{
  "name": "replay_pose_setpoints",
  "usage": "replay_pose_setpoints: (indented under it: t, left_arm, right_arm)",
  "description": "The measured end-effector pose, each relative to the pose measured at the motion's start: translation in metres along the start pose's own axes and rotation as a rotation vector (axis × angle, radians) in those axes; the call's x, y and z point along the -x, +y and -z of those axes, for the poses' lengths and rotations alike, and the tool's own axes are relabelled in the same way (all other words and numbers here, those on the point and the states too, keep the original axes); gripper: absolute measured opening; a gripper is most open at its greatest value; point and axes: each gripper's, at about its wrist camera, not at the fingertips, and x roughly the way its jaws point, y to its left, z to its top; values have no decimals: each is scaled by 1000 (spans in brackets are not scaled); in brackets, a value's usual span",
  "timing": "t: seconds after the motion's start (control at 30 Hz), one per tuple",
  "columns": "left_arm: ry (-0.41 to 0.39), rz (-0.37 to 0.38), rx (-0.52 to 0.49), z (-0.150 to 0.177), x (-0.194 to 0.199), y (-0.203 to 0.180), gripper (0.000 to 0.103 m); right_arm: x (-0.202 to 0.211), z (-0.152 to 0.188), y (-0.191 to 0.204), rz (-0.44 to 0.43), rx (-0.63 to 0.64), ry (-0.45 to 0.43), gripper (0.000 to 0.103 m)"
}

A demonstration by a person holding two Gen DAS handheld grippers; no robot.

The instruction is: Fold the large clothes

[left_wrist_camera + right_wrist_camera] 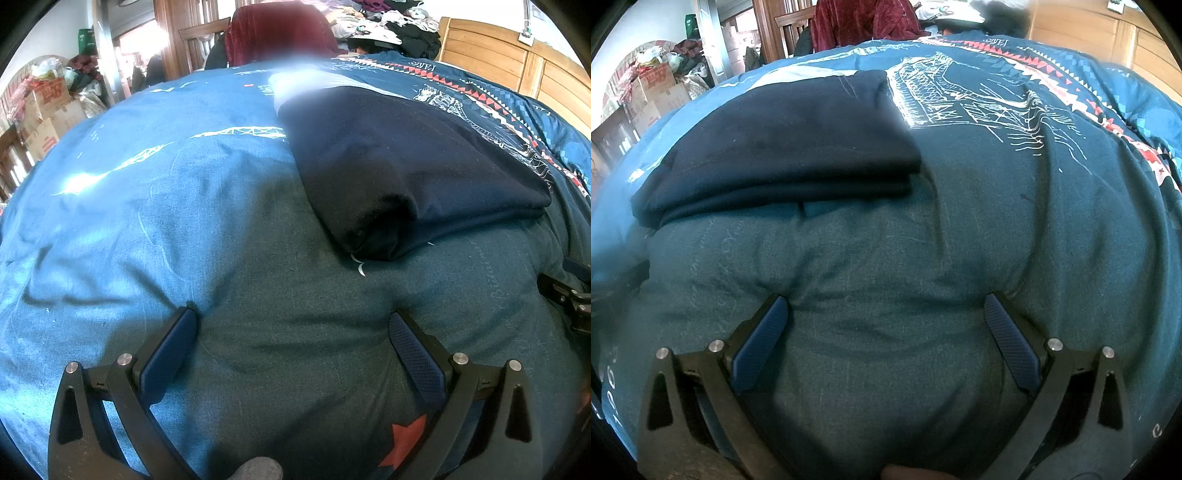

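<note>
**Both claws empty, short of the folded garment**

While both claws rest low on the blue bedspread (147, 229), I see the left claw (291, 343) spread wide with nothing between its pads, and the right claw (884, 328) just as wide and empty. The dark navy garment (417, 173) lies folded in a thick stack toward the bed's far edge, ahead of both. From the left it sits ahead and right; from the right, ahead and left. Its long axis runs away from me. Neither looks clearly nearer.

Matt navy knit garment (406, 166)
</note>
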Motion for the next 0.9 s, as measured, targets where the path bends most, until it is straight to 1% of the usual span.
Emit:
replay_pose_setpoints:
  t: [0.43,0.9]
  left_arm:
    - [-1,5,4,0,0,0,103]
    - [9,-8,-8,1,1,-5,103]
  right_arm:
    - [-1,-1,-1,-2,0,0,103]
    - [4,4,6,26,7,-17,103]
